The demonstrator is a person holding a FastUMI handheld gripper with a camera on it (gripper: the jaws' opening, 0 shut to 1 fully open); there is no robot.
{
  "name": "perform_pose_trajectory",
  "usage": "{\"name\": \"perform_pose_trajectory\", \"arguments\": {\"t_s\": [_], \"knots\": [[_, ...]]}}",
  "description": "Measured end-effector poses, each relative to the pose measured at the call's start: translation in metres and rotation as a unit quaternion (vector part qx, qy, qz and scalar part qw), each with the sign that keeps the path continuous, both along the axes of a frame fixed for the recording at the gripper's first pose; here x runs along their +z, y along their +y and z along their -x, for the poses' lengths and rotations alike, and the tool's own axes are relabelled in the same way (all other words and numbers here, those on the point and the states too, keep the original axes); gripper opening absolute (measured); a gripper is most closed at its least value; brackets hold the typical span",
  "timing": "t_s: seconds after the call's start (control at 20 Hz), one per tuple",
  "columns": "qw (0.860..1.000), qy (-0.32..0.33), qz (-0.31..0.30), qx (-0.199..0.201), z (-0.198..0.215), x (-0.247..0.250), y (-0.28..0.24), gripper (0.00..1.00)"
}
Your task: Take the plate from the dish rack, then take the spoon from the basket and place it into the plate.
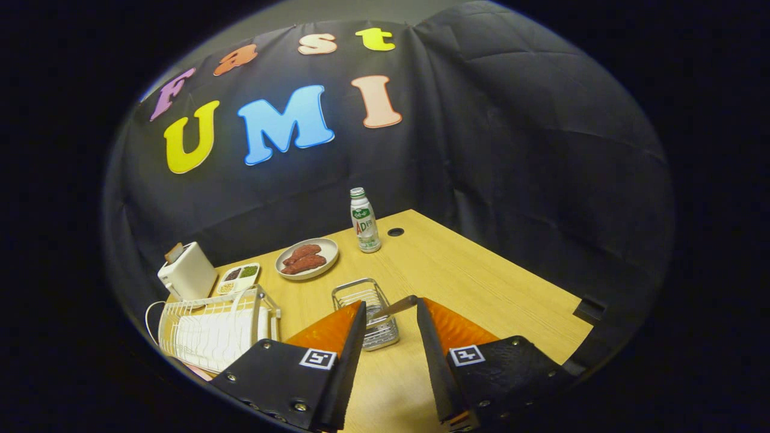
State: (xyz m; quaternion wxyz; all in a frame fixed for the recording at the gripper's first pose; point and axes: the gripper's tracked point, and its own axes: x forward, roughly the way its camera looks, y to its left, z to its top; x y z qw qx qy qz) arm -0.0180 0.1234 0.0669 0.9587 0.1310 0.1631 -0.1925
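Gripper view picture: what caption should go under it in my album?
Open tongs hover over the small wire basket holding a brown-handled spoon, beside the white wire dish rack on the light wooden table.

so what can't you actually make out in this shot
- Spoon, gripper view: handle shows between the open fingers of the gripper; its bowl is hidden inside the basket.
- Dish rack: near side covered by a finger; the plate in it is not clear through the wires.
- Seasoning tray: contents too small.
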Motion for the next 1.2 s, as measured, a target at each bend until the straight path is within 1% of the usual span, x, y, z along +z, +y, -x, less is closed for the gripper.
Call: {"name": "perform_pose_trajectory", "arguments": {"t_s": [0.15, 0.35, 0.45, 0.6, 0.65, 0.7, 0.75, 0.8, 0.85, 0.9, 0.95, 1.0, 1.2], "knots": [[1.0, 0.005, -0.017, -0.013, -0.011, -0.018, -0.015, 0.54], [0.999, -0.005, -0.044, -0.011, -0.032, -0.036, -0.019, 0.54], [0.998, -0.006, -0.054, -0.004, -0.044, -0.046, -0.018, 0.54], [0.998, -0.008, -0.062, 0.021, -0.062, -0.054, -0.014, 0.54], [0.997, -0.01, -0.063, 0.031, -0.064, -0.052, -0.01, 0.45], [0.998, -0.016, -0.061, 0.03, -0.068, -0.05, -0.012, 0.35], [0.997, -0.025, -0.065, 0.032, -0.074, -0.048, -0.014, 0.33], [0.995, -0.051, -0.076, 0.049, -0.078, -0.038, -0.009, 0.27], [0.994, -0.063, -0.073, 0.055, -0.075, -0.023, 0.0, 0.17], [0.995, -0.05, -0.061, 0.061, -0.089, -0.032, -0.006, 0.06], [0.995, -0.05, -0.055, 0.067, -0.078, -0.029, -0.003, 0.06], [0.995, -0.042, -0.051, 0.073, -0.092, -0.035, -0.004, 0.01], [0.995, -0.033, -0.033, 0.084, -0.091, -0.02, 0.007, 0.01]]}}
